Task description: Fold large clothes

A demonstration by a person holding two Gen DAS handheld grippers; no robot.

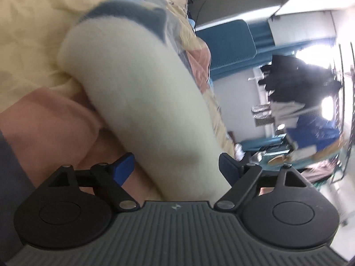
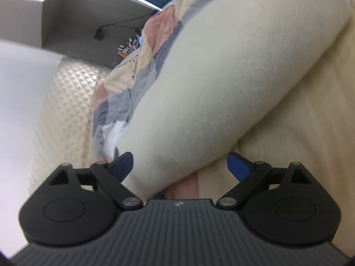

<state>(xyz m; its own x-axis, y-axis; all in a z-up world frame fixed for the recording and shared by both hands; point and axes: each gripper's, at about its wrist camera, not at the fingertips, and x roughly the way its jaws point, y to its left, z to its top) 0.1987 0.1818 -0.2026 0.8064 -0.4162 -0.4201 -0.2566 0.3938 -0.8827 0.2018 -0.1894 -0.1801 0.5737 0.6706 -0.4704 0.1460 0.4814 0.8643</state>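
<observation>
One cream sweater [image 1: 142, 102] lies on a patchwork quilt [image 1: 33, 22]. Only the left view shows its blue-grey edge [image 1: 133, 13] and dark clothes hanging [image 1: 297, 77] by a bright window. Only the right view shows a quilted mattress [image 2: 66, 102] and a black cable [image 2: 124, 23]. The left gripper [image 1: 177, 166] and right gripper [image 2: 180, 166] both stand wide, the sweater between the blue pads unpinched.

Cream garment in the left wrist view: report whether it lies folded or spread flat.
Folded or rolled up. The cream garment forms a thick, rounded bundle on the patchwork quilt, blue trim at its far end, not a flat sheet.
</observation>
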